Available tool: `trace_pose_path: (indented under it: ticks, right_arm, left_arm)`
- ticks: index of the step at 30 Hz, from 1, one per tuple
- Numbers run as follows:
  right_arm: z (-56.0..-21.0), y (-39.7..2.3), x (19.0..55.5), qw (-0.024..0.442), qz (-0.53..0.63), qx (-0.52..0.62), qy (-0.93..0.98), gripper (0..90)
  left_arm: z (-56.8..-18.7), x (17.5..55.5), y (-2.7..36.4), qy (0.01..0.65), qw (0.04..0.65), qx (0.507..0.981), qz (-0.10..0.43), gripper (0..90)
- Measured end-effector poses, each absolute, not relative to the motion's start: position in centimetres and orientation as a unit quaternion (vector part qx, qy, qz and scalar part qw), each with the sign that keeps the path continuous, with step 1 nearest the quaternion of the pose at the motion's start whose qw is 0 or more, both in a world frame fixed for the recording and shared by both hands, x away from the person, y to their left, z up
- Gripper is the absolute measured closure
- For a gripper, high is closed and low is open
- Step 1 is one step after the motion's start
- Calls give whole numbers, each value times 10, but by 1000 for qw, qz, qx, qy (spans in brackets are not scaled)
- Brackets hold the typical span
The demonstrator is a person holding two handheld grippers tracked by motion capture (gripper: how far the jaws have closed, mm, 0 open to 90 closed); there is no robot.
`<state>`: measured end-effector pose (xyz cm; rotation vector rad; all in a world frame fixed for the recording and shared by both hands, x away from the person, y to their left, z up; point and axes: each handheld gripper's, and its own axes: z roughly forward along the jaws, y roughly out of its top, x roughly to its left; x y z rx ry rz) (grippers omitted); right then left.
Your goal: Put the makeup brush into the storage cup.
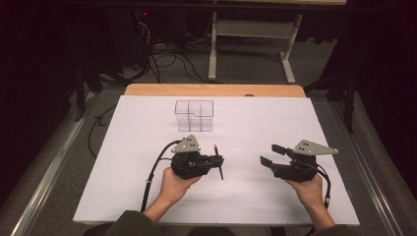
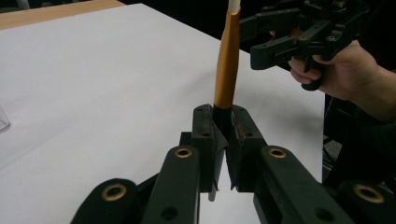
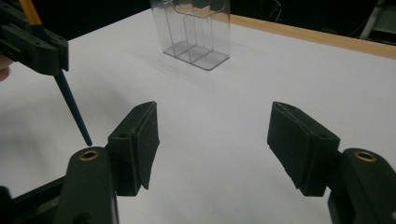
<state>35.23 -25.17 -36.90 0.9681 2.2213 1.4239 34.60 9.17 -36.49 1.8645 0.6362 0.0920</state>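
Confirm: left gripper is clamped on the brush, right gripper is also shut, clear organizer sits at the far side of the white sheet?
Not quite. The right gripper is open, its jaws wide apart with nothing between them, as the right gripper view shows. The rest holds: the left gripper is clamped on the brush, and the clear organizer sits at the far side of the white sheet.

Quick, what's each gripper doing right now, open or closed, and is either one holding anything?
Left gripper: closed on a paintbrush, gripped near the dark end of its orange handle.
Right gripper: open, nothing between its pads.
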Motion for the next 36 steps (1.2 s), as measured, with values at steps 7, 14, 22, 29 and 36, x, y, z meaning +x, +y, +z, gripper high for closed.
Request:
trace_pose_path:
  ticks: [7,14,22,29,36]
  right_arm:
    - [-374,-270,351,181,499,361,767,374]
    - [-378,-285,347,191,501,372,758,374]
    - [-384,-300,346,185,496,397,749,333]
    - [-388,-303,343,189,501,397,746,292]
    - [-392,-296,343,182,486,391,760,299]
  left_arm:
    - [-365,348,94,274,551,787,40,826]
    - [-364,348,98,280,550,785,44,826]
    - [-360,351,109,291,549,782,60,826]
    - [-345,354,127,303,553,771,83,826]
    - [-326,361,143,318,557,760,105,826]
